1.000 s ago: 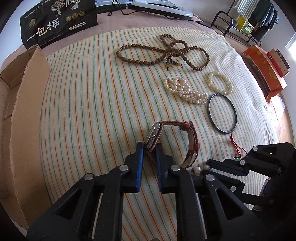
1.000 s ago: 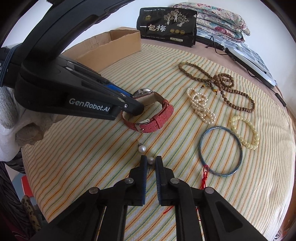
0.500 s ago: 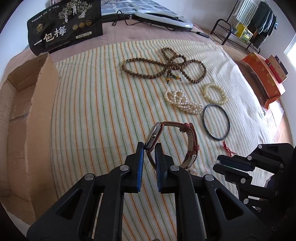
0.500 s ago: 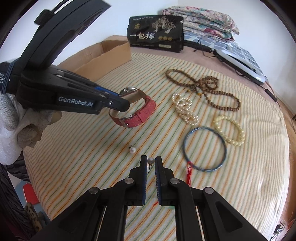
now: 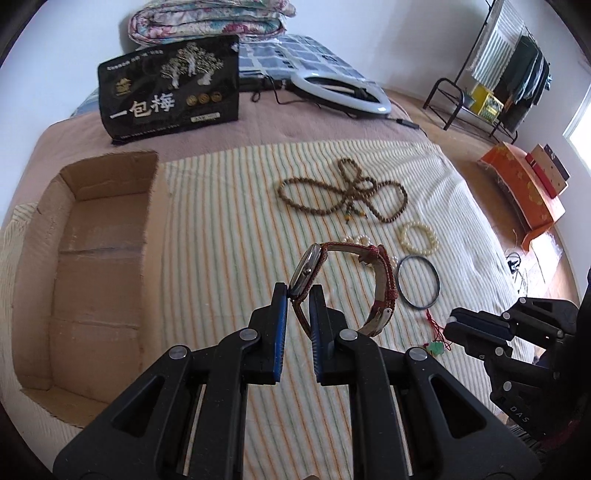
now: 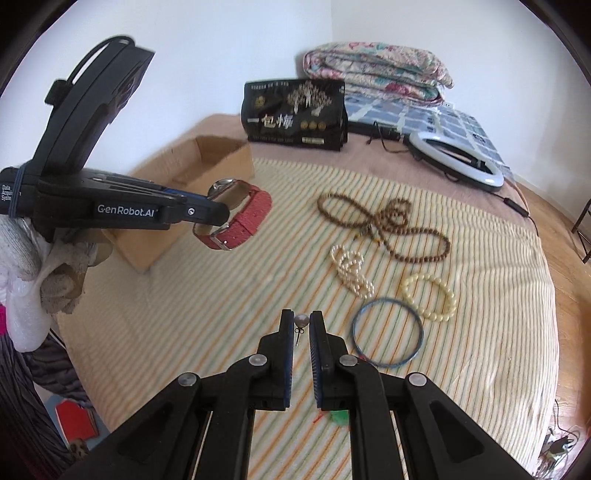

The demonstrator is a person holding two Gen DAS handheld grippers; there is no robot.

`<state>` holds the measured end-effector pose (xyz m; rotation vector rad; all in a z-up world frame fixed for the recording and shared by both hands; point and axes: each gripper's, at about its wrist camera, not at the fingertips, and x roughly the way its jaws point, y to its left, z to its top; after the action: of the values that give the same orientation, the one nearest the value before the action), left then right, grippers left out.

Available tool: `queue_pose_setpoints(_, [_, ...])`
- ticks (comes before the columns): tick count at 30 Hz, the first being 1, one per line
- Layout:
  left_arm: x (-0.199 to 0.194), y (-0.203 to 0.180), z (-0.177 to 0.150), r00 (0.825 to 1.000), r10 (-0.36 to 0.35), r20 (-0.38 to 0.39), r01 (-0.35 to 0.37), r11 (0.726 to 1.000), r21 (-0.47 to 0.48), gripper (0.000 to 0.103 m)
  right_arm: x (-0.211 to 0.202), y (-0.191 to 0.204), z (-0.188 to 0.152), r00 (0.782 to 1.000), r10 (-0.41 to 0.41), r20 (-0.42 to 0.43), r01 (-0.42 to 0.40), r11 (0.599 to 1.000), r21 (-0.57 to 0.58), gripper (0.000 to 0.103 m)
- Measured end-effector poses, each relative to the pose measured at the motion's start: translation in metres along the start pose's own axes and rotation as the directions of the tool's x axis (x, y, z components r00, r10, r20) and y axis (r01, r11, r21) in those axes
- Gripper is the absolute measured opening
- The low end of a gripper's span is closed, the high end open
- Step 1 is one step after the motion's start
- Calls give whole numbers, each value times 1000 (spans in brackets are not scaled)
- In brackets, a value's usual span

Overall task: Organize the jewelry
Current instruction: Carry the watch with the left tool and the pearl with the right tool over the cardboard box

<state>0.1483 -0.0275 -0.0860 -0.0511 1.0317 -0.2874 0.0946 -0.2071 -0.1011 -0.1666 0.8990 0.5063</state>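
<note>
My left gripper [image 5: 298, 291] is shut on a red-strapped wristwatch [image 5: 384, 284] and holds it in the air above the striped cloth [image 5: 221, 236]; the watch also shows in the right wrist view [image 6: 240, 218], close to the cardboard box [image 6: 218, 155]. My right gripper [image 6: 301, 320] is shut on a pearl earring [image 6: 301, 320], lifted above the cloth. On the cloth lie a brown bead necklace [image 6: 384, 225], a white pearl strand [image 6: 351, 269], a cream bead bracelet [image 6: 430, 295] and a dark blue bangle [image 6: 387, 332].
The open cardboard box [image 5: 92, 258] lies left of the cloth. A black printed bag [image 5: 170, 88], a folded quilt [image 5: 210, 18] and a white ring light [image 5: 340, 88] are at the back. A green pendant on red cord [image 5: 436, 345] lies near the front edge.
Both grippers have risen and pulled back from the cloth. The watch has lifted higher and moved toward the box. The pearl earring has lifted off the cloth; the second pearl is out of view.
</note>
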Motion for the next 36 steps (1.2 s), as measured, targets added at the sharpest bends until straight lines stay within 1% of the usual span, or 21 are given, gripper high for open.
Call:
queue_pose_setpoints(5, [-20, 26, 9, 999, 26, 43, -24, 999, -41, 10, -5, 16, 10, 1000, 19, 25, -19, 1000, -5, 6])
queue_pose_setpoints(8, [-30, 44, 11, 996, 55, 66, -51, 997, -60, 10, -6, 29, 18, 999, 32, 40, -31, 999, -19, 6])
queue_pose_setpoints(18, [-56, 109, 11, 984, 154, 92, -142, 982, -129, 10, 6, 76, 52, 991, 107, 85, -103, 993, -55, 6])
queue_pose_setpoints(25, [-59, 155, 6, 973, 216, 78, -198, 962, -186, 10, 25, 106, 66, 986, 141, 87, -134, 988, -75, 6])
queue_pose_setpoints(27, [-57, 167, 2, 973, 222, 65, -205, 957, -207, 10, 33, 114, 70, 985, 149, 85, -143, 987, -73, 6])
queue_pose_setpoints(31, [-54, 181, -5, 969, 244, 46, -229, 949, -215, 10, 48, 127, 75, 984, 157, 79, -151, 986, -76, 6])
queue_pose_setpoints(36, [-49, 194, -8, 967, 254, 25, -241, 941, -236, 10, 64, 145, 81, 983, 169, 69, -164, 983, -77, 6])
